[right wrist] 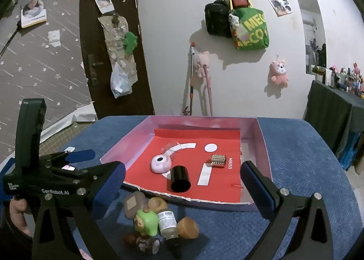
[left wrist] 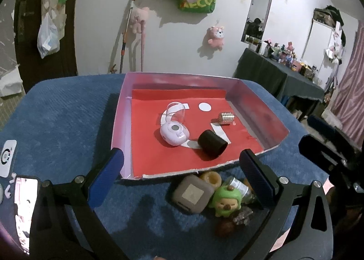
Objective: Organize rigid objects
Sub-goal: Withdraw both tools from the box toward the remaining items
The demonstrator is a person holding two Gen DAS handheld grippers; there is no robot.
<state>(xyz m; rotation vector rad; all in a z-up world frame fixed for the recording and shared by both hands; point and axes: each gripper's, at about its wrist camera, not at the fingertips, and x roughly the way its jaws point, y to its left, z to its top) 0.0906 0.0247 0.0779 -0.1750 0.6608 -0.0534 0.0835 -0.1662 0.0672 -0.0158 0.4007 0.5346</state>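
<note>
Red-lined tray (left wrist: 257, 100) sits on blue cloth table (left wrist: 68, 112), w/ black cylinder (left wrist: 212, 145) on its side near front edge, lilac round gadget (left wrist: 175, 133) just left of it, clear cup (left wrist: 174, 111) behind that, silver bead cube (left wrist: 226, 119) to the right. Loose pile in front of tray, on the cloth: grey square case (left wrist: 192, 194), green figurine (left wrist: 226, 200), small bottle (right wrist: 167, 220). Left gripper (left wrist: 182, 182) jaws spread wide, holding nothing, over pile. Right gripper (right wrist: 183, 188) likewise wide apart, empty.
</note>
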